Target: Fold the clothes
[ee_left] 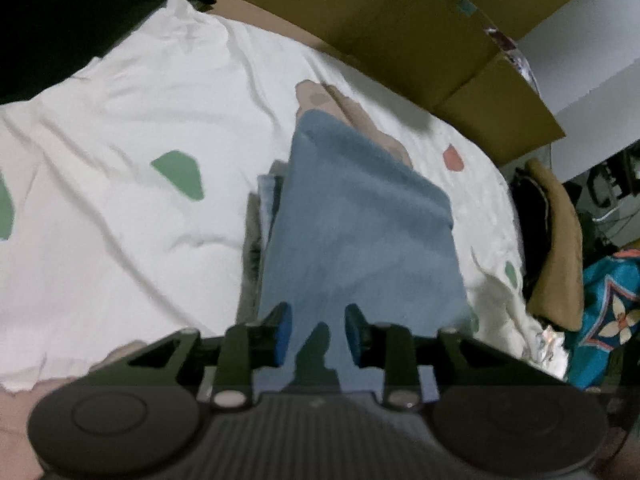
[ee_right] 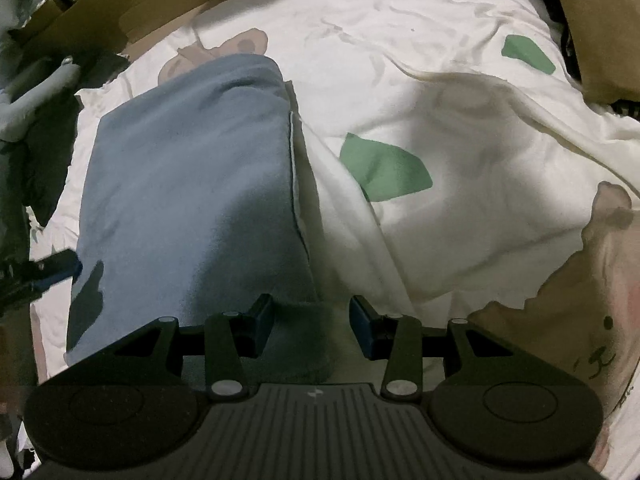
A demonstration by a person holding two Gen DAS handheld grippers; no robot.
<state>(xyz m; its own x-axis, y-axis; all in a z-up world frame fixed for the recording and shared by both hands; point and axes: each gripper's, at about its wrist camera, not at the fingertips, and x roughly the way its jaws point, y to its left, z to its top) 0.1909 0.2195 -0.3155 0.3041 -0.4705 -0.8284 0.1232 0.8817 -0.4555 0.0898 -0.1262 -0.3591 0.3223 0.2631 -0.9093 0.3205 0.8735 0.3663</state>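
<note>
Blue cloth: a folded blue garment [ee_right: 192,184] lies flat on the bed, a long rectangle running away from me, its far end rounded over; in my right wrist view a thin pale edge shows along its right side.
Under the cloth: in my left wrist view, a few other folded layers, pale blue and grey, stick out along its left side; I cannot tell what they are.
My left gripper: [ee_left: 318,334] it hangs over the near end of the blue cloth, jaws partly open with a clear gap, blue fabric showing between them but the pads [ee_left: 283,330] not pressing on it; I hold nothing.
My right gripper: [ee_right: 311,324] it sits over the near right corner of the cloth, jaws about half open; the corner's edge lies in the gap and the pads do not pinch it.
Left gripper from the right view: its dark finger with a blue tip [ee_right: 60,270] reaches in at the cloth's left edge, casting a shadow on the fabric.
Bed sheet: white, wrinkled sheet [ee_right: 460,128] with green, red and tan printed patches and a bear face at the right.
Beyond the bed: brown cardboard boxes [ee_left: 420,40] along the far edge; a tan item and a teal patterned fabric [ee_left: 612,308] at the right.
</note>
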